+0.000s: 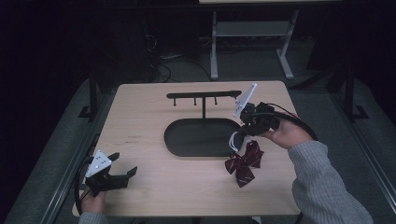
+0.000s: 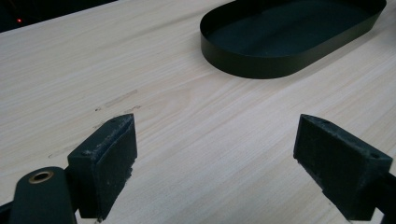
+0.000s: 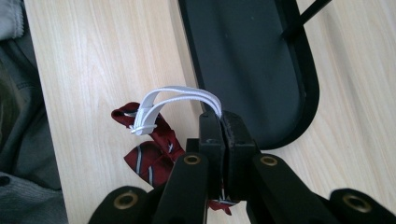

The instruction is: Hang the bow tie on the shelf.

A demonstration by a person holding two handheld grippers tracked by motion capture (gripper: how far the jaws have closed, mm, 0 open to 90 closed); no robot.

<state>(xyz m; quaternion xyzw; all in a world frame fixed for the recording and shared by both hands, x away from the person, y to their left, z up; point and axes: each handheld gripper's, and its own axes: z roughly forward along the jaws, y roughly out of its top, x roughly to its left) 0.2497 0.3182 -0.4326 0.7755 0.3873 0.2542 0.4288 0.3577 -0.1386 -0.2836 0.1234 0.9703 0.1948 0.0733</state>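
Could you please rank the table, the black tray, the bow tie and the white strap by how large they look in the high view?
1. table
2. black tray
3. bow tie
4. white strap

My right black two-jaw tongs [image 1: 246,125] carry a white three-cornered plate dotted with small holes, and a thick black cable loops back from them. My left black tongs [image 1: 122,166] wear the same pale plate. Up close I see blocky, scuffed jaw pads [image 2: 113,161] and brass-ringed pivots. My grey knit sleeve [image 1: 322,184] is ribbed at the cuff.
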